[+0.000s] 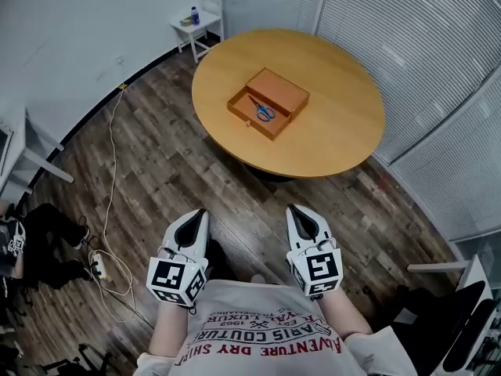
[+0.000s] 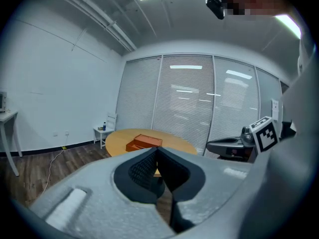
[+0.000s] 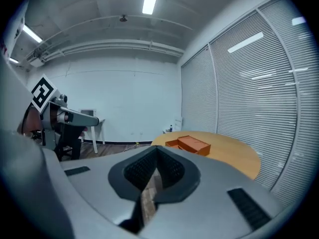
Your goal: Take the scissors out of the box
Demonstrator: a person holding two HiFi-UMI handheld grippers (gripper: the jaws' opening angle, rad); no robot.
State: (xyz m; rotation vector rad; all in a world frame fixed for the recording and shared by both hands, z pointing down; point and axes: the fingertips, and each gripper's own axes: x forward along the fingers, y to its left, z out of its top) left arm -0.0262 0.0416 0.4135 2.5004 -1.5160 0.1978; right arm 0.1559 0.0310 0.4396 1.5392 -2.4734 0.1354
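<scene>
Two pairs of jaws were clenched tip to tip with nothing between them: those of the left gripper (image 1: pixel 200 215) and the right gripper (image 1: pixel 291 210), held side by side low in front of us. Below them lay the dark plank floor (image 1: pixel 180 171), and each gripper's own view showed only floor through the slit behind its tips. Both grippers pointed toward the round wooden table (image 1: pixel 337 124) and hung well apart from it. Near the table's middle sat the orange box (image 1: pixel 278 91), its shallow tray slid out toward us. The blue-handled scissors (image 1: pixel 262 112) lay inside that open tray, untouched. Against the far wall stood a white chair (image 1: pixel 205 23) carrying a blue bottle (image 1: pixel 194 14), and a pale cable (image 1: pixel 114 163) trailed across the floor at our left.
</scene>
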